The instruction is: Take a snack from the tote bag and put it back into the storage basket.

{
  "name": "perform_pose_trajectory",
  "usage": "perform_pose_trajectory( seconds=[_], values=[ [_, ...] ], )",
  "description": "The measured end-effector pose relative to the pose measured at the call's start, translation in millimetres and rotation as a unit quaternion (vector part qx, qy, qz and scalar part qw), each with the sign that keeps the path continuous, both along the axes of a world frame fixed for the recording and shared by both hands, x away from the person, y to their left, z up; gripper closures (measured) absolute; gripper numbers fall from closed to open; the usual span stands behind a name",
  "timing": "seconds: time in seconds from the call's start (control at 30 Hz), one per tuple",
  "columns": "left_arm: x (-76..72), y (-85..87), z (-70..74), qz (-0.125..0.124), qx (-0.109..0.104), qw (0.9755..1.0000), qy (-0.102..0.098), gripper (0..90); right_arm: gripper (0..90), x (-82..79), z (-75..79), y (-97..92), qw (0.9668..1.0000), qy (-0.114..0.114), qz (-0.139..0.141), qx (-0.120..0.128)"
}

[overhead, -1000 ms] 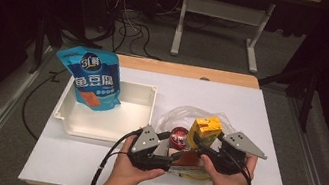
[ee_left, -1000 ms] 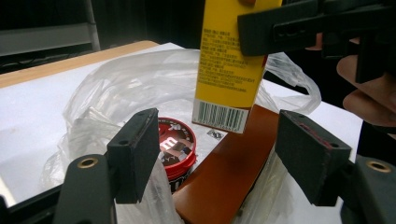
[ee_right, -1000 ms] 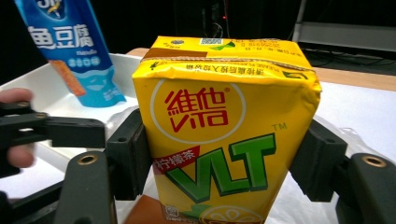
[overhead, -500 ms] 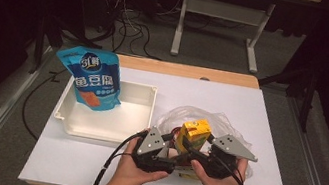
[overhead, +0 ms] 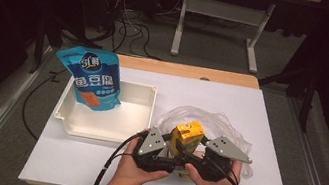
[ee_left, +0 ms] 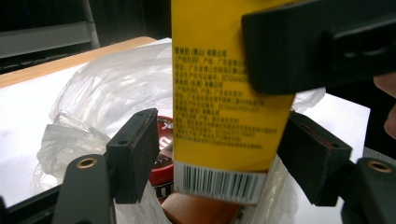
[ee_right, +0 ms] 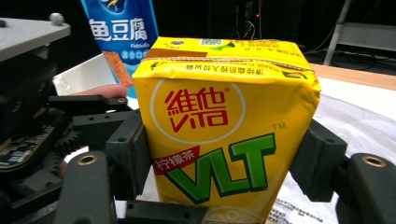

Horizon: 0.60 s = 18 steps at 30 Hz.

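A yellow drink carton (overhead: pixel 188 133) stands upright over a clear plastic bag (overhead: pixel 228 126), between both hand-held grippers. My right gripper (ee_right: pixel 224 149) is shut on the carton (ee_right: pixel 219 126), a pad against each side. My left gripper (ee_left: pixel 219 135) straddles the carton (ee_left: pixel 219 93) lower down. Its jaws have just been closing a little, but a gap remains at the left pad (ee_left: pixel 140 149), so it is open. A red tin (ee_left: pixel 163 158) and something brown (ee_left: pixel 201 212) lie in the bag (ee_left: pixel 107 84) beneath the carton. In the high view the left gripper (overhead: pixel 175 159) and right gripper (overhead: pixel 190 158) meet at the carton's base.
A white tray (overhead: pixel 104 135) sits left of the bag, with a blue snack pouch (overhead: pixel 94 78) standing at its far left corner. The pouch (ee_right: pixel 121 28) rises behind the carton in the right gripper view. White table surface (overhead: pixel 212 95) lies beyond the bag.
The right hand has carried the carton a little to the left, toward the left gripper. The red tin seen beside the carton earlier is now covered in the high view.
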<state>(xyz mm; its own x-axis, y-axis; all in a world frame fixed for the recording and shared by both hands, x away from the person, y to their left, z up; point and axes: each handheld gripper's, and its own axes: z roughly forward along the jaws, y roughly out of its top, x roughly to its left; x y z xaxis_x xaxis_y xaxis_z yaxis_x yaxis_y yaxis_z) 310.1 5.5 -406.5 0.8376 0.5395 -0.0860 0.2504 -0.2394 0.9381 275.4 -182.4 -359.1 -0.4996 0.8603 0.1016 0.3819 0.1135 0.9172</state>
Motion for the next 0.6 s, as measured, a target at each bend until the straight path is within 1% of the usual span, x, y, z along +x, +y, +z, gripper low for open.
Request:
perform_pose_trajectory(
  seconds=[0.17, 0.4, 0.53, 0.6],
  values=[
    [-0.5, 0.1, 0.1, -0.001, 0.0, 1.0, -0.002, 35.0, 32.1, -1.8, 0.4, 3.2, 1.0, -0.001, 0.006, 0.0],
    [-0.5, 0.3, 0.3, 0.0, -0.002, 1.0, -0.003, 37.2, 32.1, -2.7, -0.2, 6.5, 0.9999, 0.001, 0.011, 0.0],
    [-1.5, 0.8, -0.2, -0.006, -0.006, 0.9999, -0.006, 42.8, 32.0, -2.8, -0.4, 7.1, 0.9999, 0.001, 0.013, 0.001],
    [-0.9, 2.0, -0.5, -0.01, -0.011, 0.9999, -0.003, 44.9, 31.9, -2.7, -0.6, 6.6, 0.9999, 0.002, 0.013, 0.004]
  ],
)
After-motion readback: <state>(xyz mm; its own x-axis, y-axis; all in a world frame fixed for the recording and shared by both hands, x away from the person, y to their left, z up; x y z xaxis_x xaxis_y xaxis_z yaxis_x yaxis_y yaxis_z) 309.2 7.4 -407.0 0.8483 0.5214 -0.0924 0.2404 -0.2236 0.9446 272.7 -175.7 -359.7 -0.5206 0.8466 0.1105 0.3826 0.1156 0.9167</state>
